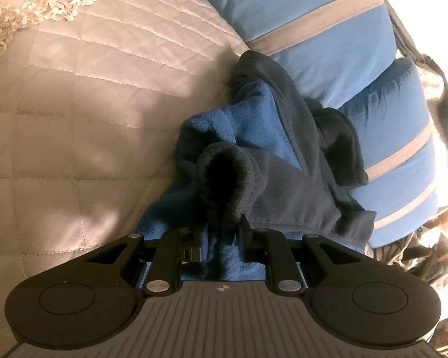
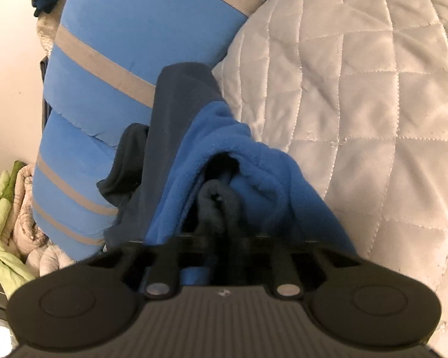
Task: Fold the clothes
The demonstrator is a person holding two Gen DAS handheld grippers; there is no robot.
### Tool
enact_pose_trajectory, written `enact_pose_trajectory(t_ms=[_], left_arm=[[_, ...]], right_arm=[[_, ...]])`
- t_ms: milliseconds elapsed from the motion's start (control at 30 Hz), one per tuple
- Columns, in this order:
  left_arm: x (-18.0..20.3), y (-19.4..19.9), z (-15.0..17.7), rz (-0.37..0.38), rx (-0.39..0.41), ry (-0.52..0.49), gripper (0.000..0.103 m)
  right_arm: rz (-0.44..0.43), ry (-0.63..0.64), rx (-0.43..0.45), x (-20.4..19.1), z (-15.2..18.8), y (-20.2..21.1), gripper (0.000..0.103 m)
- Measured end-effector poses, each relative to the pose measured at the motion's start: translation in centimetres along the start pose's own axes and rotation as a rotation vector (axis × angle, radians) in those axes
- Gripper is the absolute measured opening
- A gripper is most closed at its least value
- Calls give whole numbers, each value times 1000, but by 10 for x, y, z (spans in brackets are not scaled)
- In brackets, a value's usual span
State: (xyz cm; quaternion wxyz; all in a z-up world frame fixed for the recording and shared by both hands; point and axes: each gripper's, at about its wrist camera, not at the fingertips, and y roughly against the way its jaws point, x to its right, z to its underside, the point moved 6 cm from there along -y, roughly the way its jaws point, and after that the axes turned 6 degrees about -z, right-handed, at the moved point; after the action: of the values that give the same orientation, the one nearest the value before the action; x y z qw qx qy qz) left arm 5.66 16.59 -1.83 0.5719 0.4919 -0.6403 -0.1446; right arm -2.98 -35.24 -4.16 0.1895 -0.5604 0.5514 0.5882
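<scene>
L gripper [image 1: 222, 226]: my fingers are clamped on a dark navy cuff of the fleece garment [image 1: 254, 137]; the fabric is bunched right between the pads, so the pads themselves are mostly hidden under it. Can't see how much cloth is actually pinched, the cuff opening is just a black hole in left wrist view.

R gripper [image 2: 221, 232]: fingers pressed together on another navy fold of the same garment; tips buried in cloth and blurred, so I can't make out the pad edges. The bright blue side wraps round the navy bit there.

Garment hangs/drapes from both grips, navy outside and blue inside, crumpled; can't tell which part is sleeve vs body beyond the cuff. Far end lies against the blue pillow w/ grey stripes [image 1: 307, 18], touching it.

Under and left of it in left view: beige quilted bedspread [image 1: 89, 104], w/ a lacy trim [image 1: 44, 3] far left, partly cut off by the frame edge.

Right view: bedspread on right side, pillow far left, a green and pale bundle of cloth [image 2: 6, 223] near left, cut off. Right edge of left view is blown out by glare, dark items there unreadable.
</scene>
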Motion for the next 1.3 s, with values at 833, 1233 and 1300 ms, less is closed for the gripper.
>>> enact_pose_trajectory(t_ms=[833, 1233, 1300], left_arm=[[-1, -6, -2, -50, 16, -35, 23], [-7, 22, 0, -111, -41, -14, 52], [-1, 40, -2, -137, -16, -80, 55]], right_arm=[[84, 25, 14, 2, 3, 10, 39], [137, 234, 41, -48, 3, 66, 103], [159, 267, 39, -52, 4, 83, 103]])
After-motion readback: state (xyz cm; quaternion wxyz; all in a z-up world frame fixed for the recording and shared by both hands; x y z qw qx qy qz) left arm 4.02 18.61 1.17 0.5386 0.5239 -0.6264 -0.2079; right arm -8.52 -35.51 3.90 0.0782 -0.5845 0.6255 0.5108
